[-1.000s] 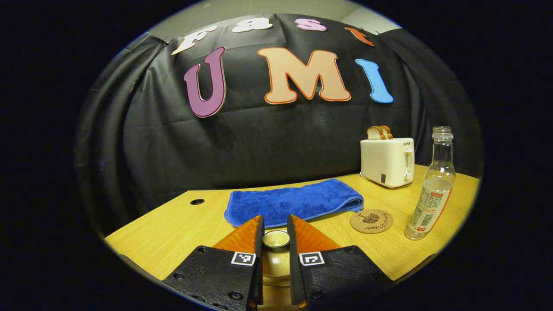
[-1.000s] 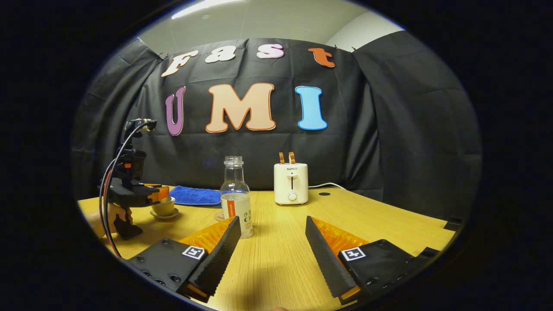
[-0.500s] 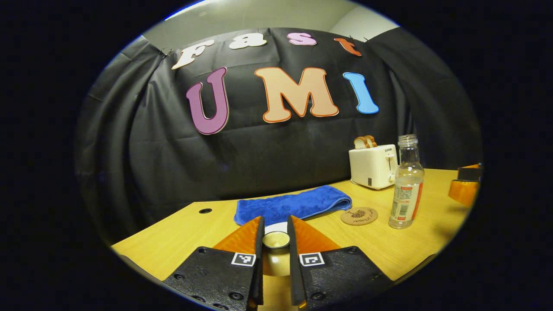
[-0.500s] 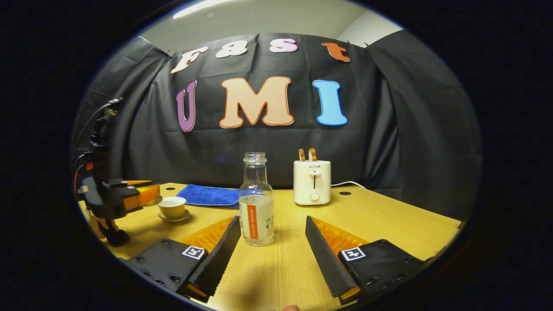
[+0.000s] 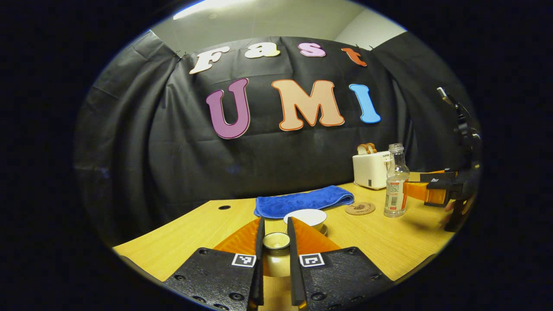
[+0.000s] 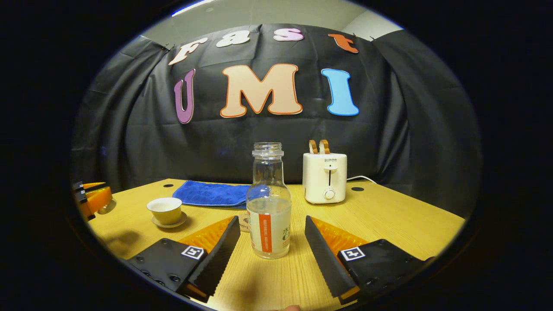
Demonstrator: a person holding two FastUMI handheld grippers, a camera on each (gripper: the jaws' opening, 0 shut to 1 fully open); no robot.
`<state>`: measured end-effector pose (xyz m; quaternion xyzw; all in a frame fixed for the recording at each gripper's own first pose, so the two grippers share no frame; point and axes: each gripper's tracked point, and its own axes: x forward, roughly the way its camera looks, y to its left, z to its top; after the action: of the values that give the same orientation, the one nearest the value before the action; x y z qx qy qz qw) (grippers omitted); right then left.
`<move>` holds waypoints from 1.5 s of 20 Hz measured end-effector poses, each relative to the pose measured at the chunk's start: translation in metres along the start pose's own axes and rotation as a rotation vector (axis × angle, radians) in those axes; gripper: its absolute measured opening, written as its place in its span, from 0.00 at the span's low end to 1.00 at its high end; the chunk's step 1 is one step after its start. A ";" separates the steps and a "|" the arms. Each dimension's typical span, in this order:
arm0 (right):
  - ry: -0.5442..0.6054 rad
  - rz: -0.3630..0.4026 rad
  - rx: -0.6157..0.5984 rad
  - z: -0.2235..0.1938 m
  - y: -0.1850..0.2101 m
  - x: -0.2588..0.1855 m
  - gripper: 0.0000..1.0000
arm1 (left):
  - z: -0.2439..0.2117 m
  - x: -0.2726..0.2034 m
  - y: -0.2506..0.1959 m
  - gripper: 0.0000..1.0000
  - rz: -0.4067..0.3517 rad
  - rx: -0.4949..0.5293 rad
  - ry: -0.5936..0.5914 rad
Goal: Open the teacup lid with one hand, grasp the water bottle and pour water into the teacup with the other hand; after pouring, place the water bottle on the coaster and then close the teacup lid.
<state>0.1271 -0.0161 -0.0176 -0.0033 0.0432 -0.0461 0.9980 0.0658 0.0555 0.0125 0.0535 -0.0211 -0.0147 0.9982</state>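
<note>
My left gripper (image 5: 275, 222) is shut on the knob of the teacup lid (image 5: 276, 242), held above the table. Just beyond it the uncovered teacup (image 5: 304, 217) sits on its saucer. In the right gripper view the teacup (image 6: 164, 210) stands at the left, with the left gripper (image 6: 93, 198) at the edge beside it. My right gripper (image 6: 271, 218) is open, and the clear, capless water bottle (image 6: 268, 207), partly filled, stands upright between its fingers without touching them. The left gripper view shows the bottle (image 5: 396, 181) with the right gripper (image 5: 417, 186) next to it, and the round cork coaster (image 5: 360, 208) to its left.
A folded blue towel (image 5: 302, 201) lies behind the teacup. A white toaster (image 6: 325, 177) with bread slices stands at the back, its cord trailing right. The wooden table (image 6: 389, 216) has cable holes near the wall. A hand (image 5: 456, 207) holds the right gripper.
My left gripper has lifted the lid off the teacup and drawn back, uncovering it. My right gripper has moved forward until the bottle stands between its open fingers.
</note>
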 end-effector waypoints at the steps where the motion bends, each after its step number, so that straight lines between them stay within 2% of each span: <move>1: 0.002 -0.006 0.000 0.000 0.000 0.005 1.00 | -0.002 -0.002 0.003 0.22 0.003 -0.012 0.003; 6: 0.044 -0.018 0.001 -0.006 0.001 0.033 0.97 | -0.004 -0.004 0.008 0.22 0.009 -0.053 0.010; 11: 0.049 -0.038 -0.005 -0.003 0.001 0.053 1.00 | -0.007 -0.004 0.008 0.22 0.006 -0.053 0.017; 13: 0.045 -0.043 -0.003 -0.003 0.001 0.060 0.92 | -0.008 -0.003 0.009 0.22 0.006 -0.061 0.023; 14: 0.044 -0.041 -0.009 -0.002 0.003 0.061 0.97 | -0.010 -0.003 0.009 0.22 0.005 -0.064 0.029; 17: 0.035 -0.046 -0.015 -0.001 0.002 0.062 0.81 | -0.012 -0.003 0.011 0.22 0.011 -0.066 0.037; 20: 0.040 -0.018 -0.052 -0.002 0.011 0.064 0.77 | -0.011 -0.003 0.010 0.22 0.004 -0.075 0.036; 22: 0.020 -0.009 -0.155 0.002 0.020 0.068 0.72 | -0.012 -0.002 0.013 0.22 0.006 -0.089 0.034; 30: -0.056 0.040 -0.708 -0.002 0.075 0.080 0.74 | -0.013 -0.001 0.008 0.22 -0.036 -0.107 0.034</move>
<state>0.2127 0.0510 -0.0268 -0.3494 0.0290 -0.0085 0.9365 0.0651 0.0646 0.0005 0.0007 -0.0023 -0.0330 0.9995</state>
